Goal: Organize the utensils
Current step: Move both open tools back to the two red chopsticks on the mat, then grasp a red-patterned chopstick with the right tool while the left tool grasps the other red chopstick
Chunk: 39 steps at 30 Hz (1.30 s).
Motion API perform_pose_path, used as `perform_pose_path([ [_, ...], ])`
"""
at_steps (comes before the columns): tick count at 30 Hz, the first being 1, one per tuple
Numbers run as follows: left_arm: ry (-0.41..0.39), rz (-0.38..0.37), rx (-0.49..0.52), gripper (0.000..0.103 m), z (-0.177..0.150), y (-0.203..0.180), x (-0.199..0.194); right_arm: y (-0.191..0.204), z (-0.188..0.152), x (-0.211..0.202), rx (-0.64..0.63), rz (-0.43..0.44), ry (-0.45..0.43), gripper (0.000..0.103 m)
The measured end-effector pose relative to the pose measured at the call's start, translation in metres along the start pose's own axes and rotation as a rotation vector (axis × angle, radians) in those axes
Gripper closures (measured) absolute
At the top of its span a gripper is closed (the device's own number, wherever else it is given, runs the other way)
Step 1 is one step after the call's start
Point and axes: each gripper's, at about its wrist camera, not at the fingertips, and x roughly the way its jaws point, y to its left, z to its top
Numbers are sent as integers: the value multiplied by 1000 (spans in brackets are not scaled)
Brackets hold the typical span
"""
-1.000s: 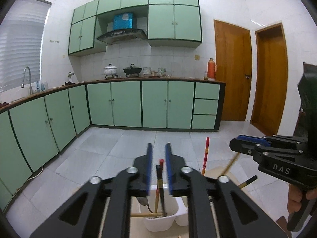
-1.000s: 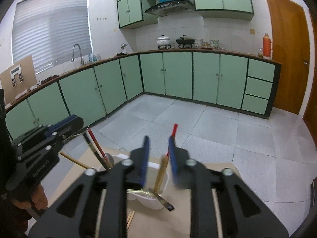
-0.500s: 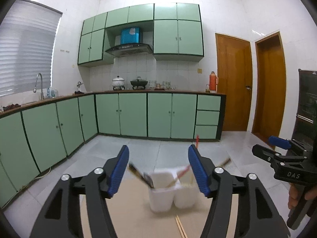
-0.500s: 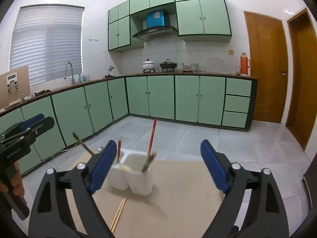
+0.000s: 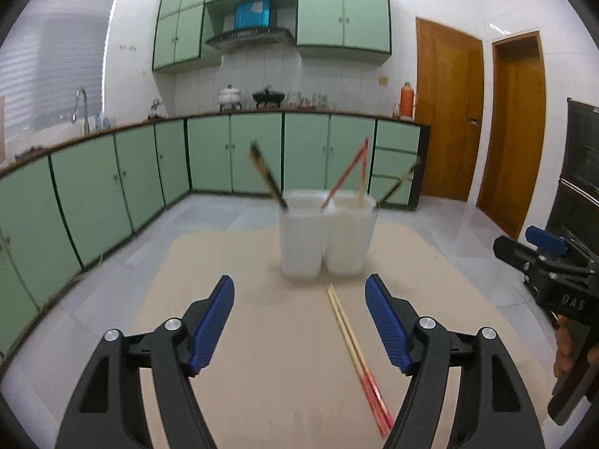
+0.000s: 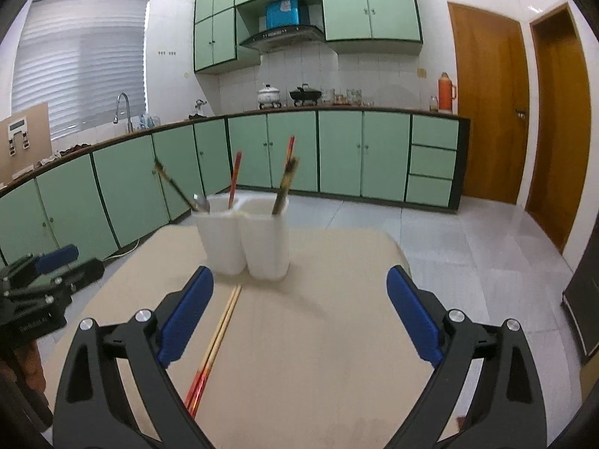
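The pair of red-tipped bamboo chopsticks (image 5: 353, 351) lay at six o'clock of the white plastic holder (image 5: 326, 237); my left gripper (image 5: 299, 321) and right gripper (image 6: 299, 312) gaped wide, empty, presumably for pickup.

Left gripper (image 5: 299, 321) gapes wide; chopsticks (image 5: 355, 351) lie at one o'clock, white holder (image 5: 325, 239) stands at twelve.

Bare desk (image 6: 337, 321) lies open right of the holder (image 6: 243, 243) and ahead of both spread tongs. The holder stands mid-desk, its utensils leaning out sideways. A chopstick pair (image 5: 355, 351) lies flat just before it, crossing the near approach.
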Motion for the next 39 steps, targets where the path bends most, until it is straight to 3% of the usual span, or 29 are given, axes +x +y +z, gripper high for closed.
perform_pose_path([
  [7,39,5,-14,32,-35,1,-1,14,-40,-3,20,7,49,12],
  [16,78,20,38,32,-74,-2,-5,45,-96,1,5,58,168,12],
  [18,89,30,41,32,-79,1,-6,49,-105,2,9,66,192,21],
  [26,119,70,3,32,-87,20,-1,71,-124,12,-29,105,279,37],
  [39,129,55,-20,31,-90,24,5,88,-129,24,-99,112,349,45],
])
